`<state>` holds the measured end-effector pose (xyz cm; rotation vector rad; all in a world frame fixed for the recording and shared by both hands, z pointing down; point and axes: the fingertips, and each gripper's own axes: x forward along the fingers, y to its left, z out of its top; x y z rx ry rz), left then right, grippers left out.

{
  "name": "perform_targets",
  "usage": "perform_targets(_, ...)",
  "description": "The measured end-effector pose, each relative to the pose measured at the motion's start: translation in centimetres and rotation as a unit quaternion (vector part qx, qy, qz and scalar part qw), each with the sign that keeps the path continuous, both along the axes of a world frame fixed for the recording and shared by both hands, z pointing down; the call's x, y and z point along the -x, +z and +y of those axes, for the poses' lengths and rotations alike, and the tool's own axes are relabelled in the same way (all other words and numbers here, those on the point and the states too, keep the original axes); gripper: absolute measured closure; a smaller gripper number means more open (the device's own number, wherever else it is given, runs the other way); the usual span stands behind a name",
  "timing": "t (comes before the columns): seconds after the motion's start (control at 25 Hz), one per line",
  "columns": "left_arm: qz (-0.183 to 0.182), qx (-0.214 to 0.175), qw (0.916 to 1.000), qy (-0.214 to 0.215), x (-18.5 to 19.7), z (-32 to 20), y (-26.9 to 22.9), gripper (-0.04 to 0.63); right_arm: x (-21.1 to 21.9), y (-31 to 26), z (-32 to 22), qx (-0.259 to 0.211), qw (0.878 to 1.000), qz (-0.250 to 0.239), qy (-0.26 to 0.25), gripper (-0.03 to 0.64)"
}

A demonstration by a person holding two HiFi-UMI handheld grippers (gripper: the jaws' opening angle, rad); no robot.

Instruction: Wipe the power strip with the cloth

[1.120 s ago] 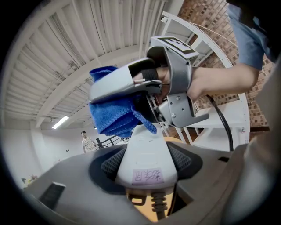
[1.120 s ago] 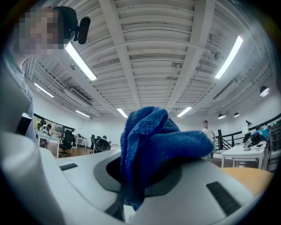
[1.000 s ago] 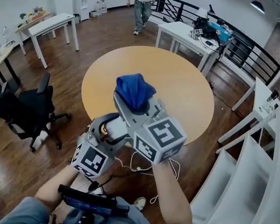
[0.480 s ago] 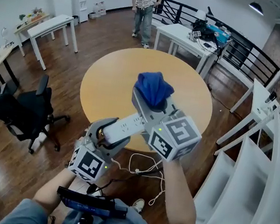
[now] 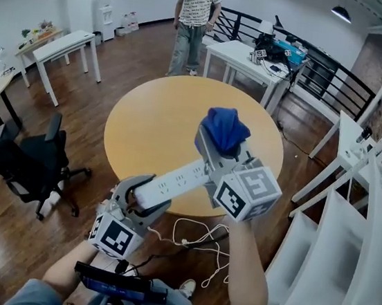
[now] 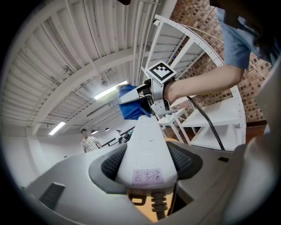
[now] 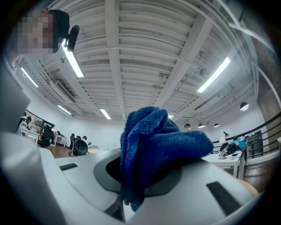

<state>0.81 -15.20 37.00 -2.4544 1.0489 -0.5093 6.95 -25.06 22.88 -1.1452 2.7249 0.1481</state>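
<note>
Power strip [image 5: 173, 183] is held in the air above the near edge of the round table [image 5: 146, 118], with its long axis running from near left to far right in the head view. Left gripper [image 5: 144, 197] has its 2 jaws clamped on the near-left end of the strip, the end from which the cord [image 5: 194, 236] leaves and hangs toward the floor. In the left gripper view the strip [image 6: 147, 149] fills the gap of the left gripper [image 6: 147, 169] and runs straight away along the jaw line. Right gripper [image 5: 222, 154] is closed on the cloth [image 5: 225, 128], a blue bundle; in the right gripper view the cloth [image 7: 153, 149] sits pinched in the right gripper [image 7: 149, 176] and bulges out above the jaws. Governing relation: the cloth lies at the far-right end of the strip, on its upper side, at the opposite end from the left gripper. The left gripper view shows the cloth [image 6: 131, 103] directly beyond the strip's far end, but contact between them cannot be confirmed. By judgement, the wiping stroke has to run along the long axis, from far right toward near left, and the right gripper is the 1 placed to make it while the left gripper steadies the strip. No container takes part in the hold. Contents of the white shelving [image 5: 342, 273] at the right cannot be made out. A person [image 5: 195, 16] stands beyond the table, well apart from the work.
</note>
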Motion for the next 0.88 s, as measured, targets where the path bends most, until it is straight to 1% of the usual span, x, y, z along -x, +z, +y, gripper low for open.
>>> perform_targets(0.24, 0.003, 0.004, 1.0000, 0.000, 0.1, 0.1, 0.2, 0.313, -2.6, -0.5, -0.7, 0.000, 0.999, -0.023, 0.030, 0.554)
perform_targets(0.48, 0.013, 0.007, 0.9999, -0.007, 0.3, -0.3, 0.0, 0.313, -3.3, 0.0, -0.6, 0.001, 0.999, -0.021, 0.034, 0.554)
perform_targets(0.68, 0.043, 0.015, 0.9988, -0.018, 0.9, -0.6, -0.4, 0.313, -3.5, 0.6, -0.2, 0.006, 0.999, -0.025, 0.034, 0.554)
perform_targets(0.76, 0.051, 0.013, 0.9984, -0.022, 1.1, -0.9, -0.8, 0.313, -3.5, 0.5, 0.0, 0.004, 0.999, -0.028, 0.034, 0.554)
perform_targets(0.88, 0.062, 0.019, 0.9975, -0.028, 1.7, -1.2, -0.8, 0.313, -3.5, 0.7, 0.3, 0.004, 0.999, -0.032, 0.035, 0.554)
